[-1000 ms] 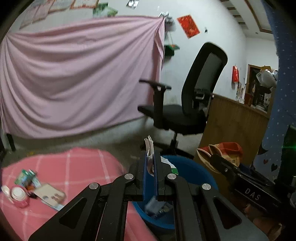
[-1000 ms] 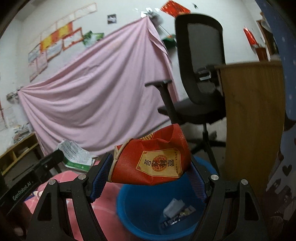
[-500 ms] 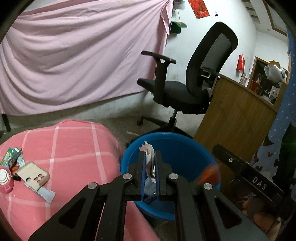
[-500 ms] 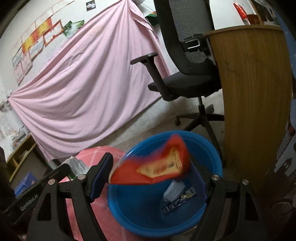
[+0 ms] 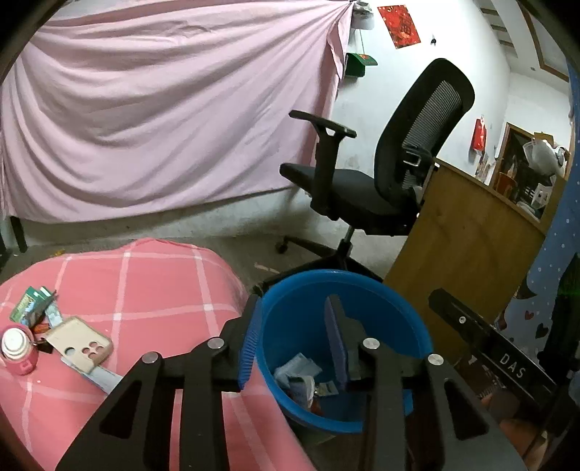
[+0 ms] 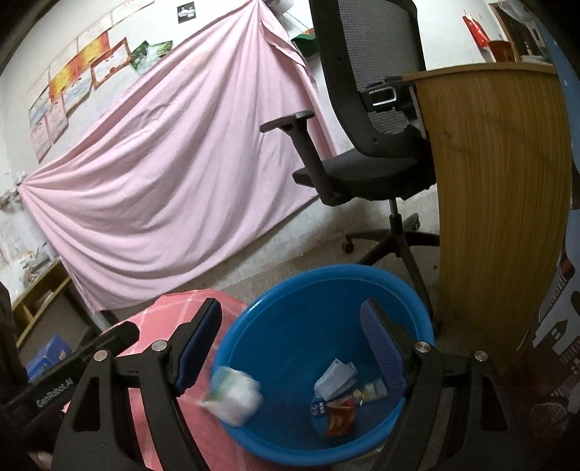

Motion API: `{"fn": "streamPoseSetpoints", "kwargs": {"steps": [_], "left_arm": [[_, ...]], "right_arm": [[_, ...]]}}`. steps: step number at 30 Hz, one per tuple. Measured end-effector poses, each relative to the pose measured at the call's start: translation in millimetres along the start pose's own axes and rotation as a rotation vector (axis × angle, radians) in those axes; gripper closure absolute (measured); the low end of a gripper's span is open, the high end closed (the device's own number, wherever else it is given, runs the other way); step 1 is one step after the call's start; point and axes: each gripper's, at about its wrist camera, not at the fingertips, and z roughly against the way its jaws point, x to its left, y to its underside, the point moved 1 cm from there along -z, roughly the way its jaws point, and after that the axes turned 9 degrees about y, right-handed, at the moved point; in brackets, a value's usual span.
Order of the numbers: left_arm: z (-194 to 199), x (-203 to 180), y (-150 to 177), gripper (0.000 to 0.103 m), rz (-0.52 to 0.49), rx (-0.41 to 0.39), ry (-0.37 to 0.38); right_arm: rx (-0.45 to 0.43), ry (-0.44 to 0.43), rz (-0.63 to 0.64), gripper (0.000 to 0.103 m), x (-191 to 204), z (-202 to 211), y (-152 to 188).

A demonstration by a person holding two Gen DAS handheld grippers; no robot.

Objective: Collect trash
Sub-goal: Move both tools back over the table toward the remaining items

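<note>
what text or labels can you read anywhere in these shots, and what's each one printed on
"DAS" in white, on the black body of the right tool, seen from the left wrist.
"GenRobot.AI" in white, on the black body of the left tool, seen from the right wrist.
Print on the wrappers in the blue basin, the wall posters and the red wall hanging: too small or blurred to read.

A lived-in home room: pink checked bed [image 5: 145, 275], office chair [image 5: 366, 181], wooden desk [image 5: 467, 246]

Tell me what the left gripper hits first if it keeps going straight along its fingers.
Probably the blue bin. The left gripper, jaws opening with nothing between them, points down into it, so it would likely meet the trash at the bottom; depth is unclear.
</note>
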Motion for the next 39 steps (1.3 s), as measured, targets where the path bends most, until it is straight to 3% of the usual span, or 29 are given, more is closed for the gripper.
{"fn": "streamPoseSetpoints", "kwargs": {"steps": [5,10,14,26,39], "left_arm": [[15,6,-3,0.057,-0.002,-0.042,-0.039],[43,18,-5,0.023,0.007,-0.145,-0.092],[67,28,-5,0.004,-0.002,-0.232,-0.147],[138,65,4,0.002,-0.009,-0.408,-0.256],[206,100,26,0.002,-0.066,-0.518,-0.383]], "right_arm": [[-0.04,0.01,0.016,0.023,3,5,-4],[-0.133,0.017,0.042,0.013,14,21,-10],[-0.216,-0.004,0.049,0.0,24,34,-15],[-0.408,-0.087,0.121,0.0,67,64,-15],[-0.571,-0.203,0.251,0.0,134,97,-1]]}}
